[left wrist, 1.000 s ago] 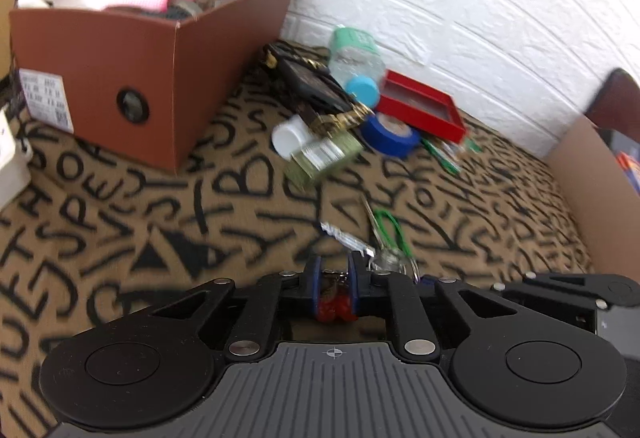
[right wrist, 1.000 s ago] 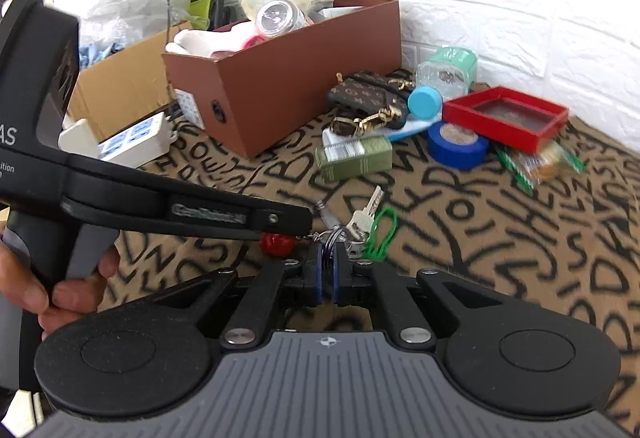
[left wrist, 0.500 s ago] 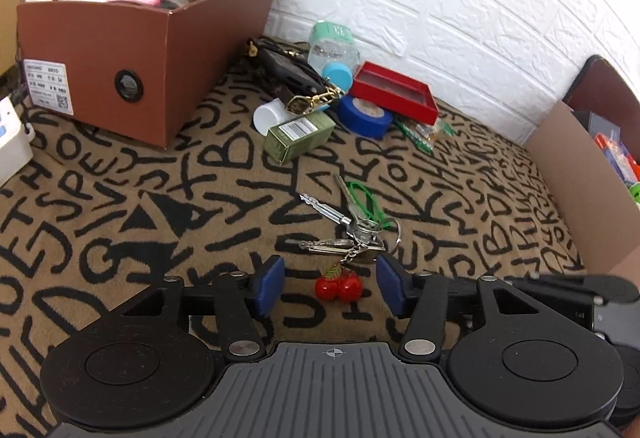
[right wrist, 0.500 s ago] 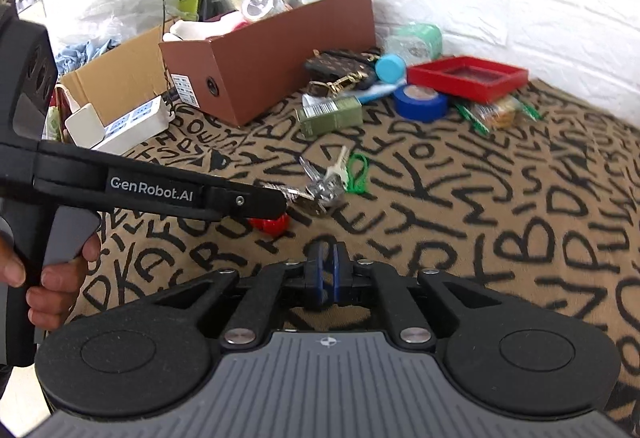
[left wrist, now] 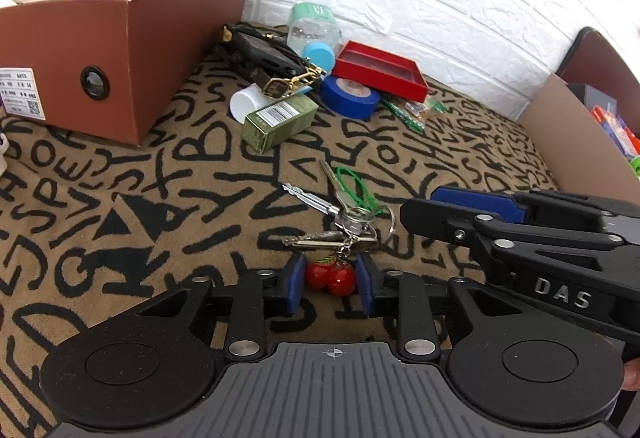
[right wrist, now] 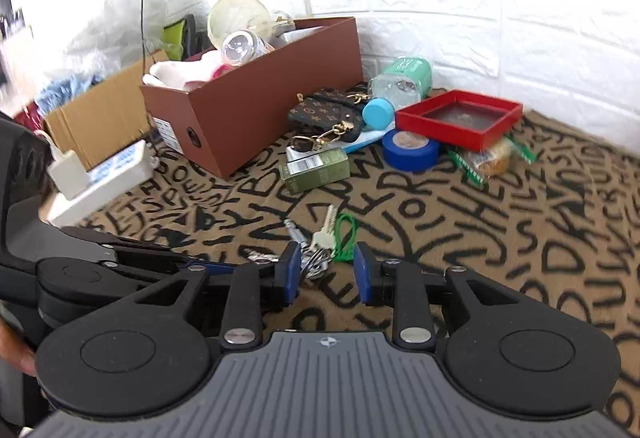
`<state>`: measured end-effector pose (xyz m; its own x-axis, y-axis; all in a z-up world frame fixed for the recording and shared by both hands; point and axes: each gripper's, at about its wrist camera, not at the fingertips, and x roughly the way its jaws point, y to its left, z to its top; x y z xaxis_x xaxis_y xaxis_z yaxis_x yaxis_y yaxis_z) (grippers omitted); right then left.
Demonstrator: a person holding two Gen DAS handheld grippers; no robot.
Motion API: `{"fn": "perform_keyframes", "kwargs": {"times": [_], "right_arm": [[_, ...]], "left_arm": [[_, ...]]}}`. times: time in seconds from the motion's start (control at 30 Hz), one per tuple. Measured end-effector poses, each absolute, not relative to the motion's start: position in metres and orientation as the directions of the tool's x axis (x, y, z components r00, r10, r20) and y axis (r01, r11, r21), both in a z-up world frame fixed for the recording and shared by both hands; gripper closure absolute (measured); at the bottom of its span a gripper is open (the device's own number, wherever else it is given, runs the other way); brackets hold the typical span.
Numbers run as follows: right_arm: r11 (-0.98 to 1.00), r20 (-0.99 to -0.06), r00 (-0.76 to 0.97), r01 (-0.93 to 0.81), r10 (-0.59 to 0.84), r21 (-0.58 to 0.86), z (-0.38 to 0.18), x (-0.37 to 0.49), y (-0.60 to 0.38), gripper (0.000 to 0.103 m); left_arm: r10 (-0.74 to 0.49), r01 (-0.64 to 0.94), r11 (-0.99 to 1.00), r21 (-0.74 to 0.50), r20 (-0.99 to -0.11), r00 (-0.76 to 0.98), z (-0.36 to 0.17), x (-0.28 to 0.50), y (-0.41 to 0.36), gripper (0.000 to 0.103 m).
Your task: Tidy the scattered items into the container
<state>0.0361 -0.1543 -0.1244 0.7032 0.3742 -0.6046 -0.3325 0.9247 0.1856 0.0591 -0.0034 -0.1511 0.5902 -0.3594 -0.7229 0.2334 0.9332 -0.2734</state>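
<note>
A bunch of keys (left wrist: 348, 222) with a green loop (left wrist: 354, 185) and a red cherry charm (left wrist: 331, 278) lies on the lettered carpet. My left gripper (left wrist: 331, 286) has the charm between its blue pads; the jaws are closing and stand just beside it. My right gripper (right wrist: 326, 270) is opening, with the keys (right wrist: 316, 258) just past its fingertips and nothing held. It reaches in from the right in the left wrist view (left wrist: 416, 213). The brown shoebox (left wrist: 132, 49), stuffed with cloth and a clear jar, stands at the back left.
Along the wall lie a green carton (left wrist: 276, 121), blue tape roll (left wrist: 350, 97), red tray (left wrist: 380, 69), plastic bottle (left wrist: 314, 29) and brown purse (left wrist: 264, 53). A cardboard box (left wrist: 572, 141) stands at the right. A white power strip (right wrist: 100, 181) lies left of the shoebox.
The left jaws let the cherry charm go, spread wide, then narrowed around it again. The right gripper released the key ring, drew back, and has now opened close to the keys.
</note>
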Motion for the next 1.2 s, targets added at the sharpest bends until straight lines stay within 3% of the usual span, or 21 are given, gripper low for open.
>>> {"fn": "perform_keyframes", "kwargs": {"times": [0.1, 0.13, 0.17, 0.5, 0.57, 0.6, 0.63, 1.03, 1.2], "right_arm": [[0.924, -0.62, 0.687, -0.319, 0.379, 0.21, -0.128, 0.044, -0.157, 0.07], [0.922, -0.622, 0.683, -0.32, 0.383, 0.216, -0.129, 0.046, -0.157, 0.07], [0.922, -0.623, 0.682, -0.322, 0.384, 0.216, -0.13, 0.046, -0.157, 0.07], [0.918, -0.648, 0.654, -0.326, 0.39, 0.224, -0.138, 0.057, -0.149, 0.071], [0.921, -0.657, 0.648, -0.314, 0.385, 0.23, -0.142, 0.059, -0.152, 0.082], [0.923, -0.665, 0.643, -0.31, 0.38, 0.228, -0.144, 0.059, -0.155, 0.093], [0.926, -0.672, 0.64, -0.304, 0.372, 0.223, -0.145, 0.059, -0.157, 0.096], [0.916, -0.679, 0.619, -0.323, 0.395, 0.238, -0.153, 0.065, -0.166, 0.096], [0.913, -0.676, 0.62, -0.34, 0.398, 0.225, -0.153, 0.057, -0.171, 0.097]], "left_arm": [[-0.367, 0.248, 0.93, -0.272, -0.722, 0.586, -0.151, 0.057, -0.003, 0.076], [-0.375, 0.259, 0.927, -0.272, -0.722, 0.582, -0.151, 0.055, -0.003, 0.071], [-0.386, 0.271, 0.922, -0.276, -0.72, 0.577, -0.151, 0.054, -0.003, 0.058], [-0.408, 0.3, 0.912, -0.281, -0.702, 0.584, -0.155, 0.054, -0.009, 0.048], [-0.407, 0.31, 0.911, -0.271, -0.706, 0.58, -0.154, 0.053, -0.011, 0.05], [-0.407, 0.313, 0.911, -0.269, -0.708, 0.577, -0.154, 0.053, -0.011, 0.05], [-0.408, 0.313, 0.911, -0.27, -0.709, 0.576, -0.154, 0.053, -0.012, 0.051], [-0.461, 0.321, 0.887, -0.333, -0.685, 0.564, -0.156, 0.066, -0.014, 0.057], [-0.512, 0.249, 0.855, -0.455, -0.663, 0.546, -0.157, 0.071, -0.007, 0.04]]}}
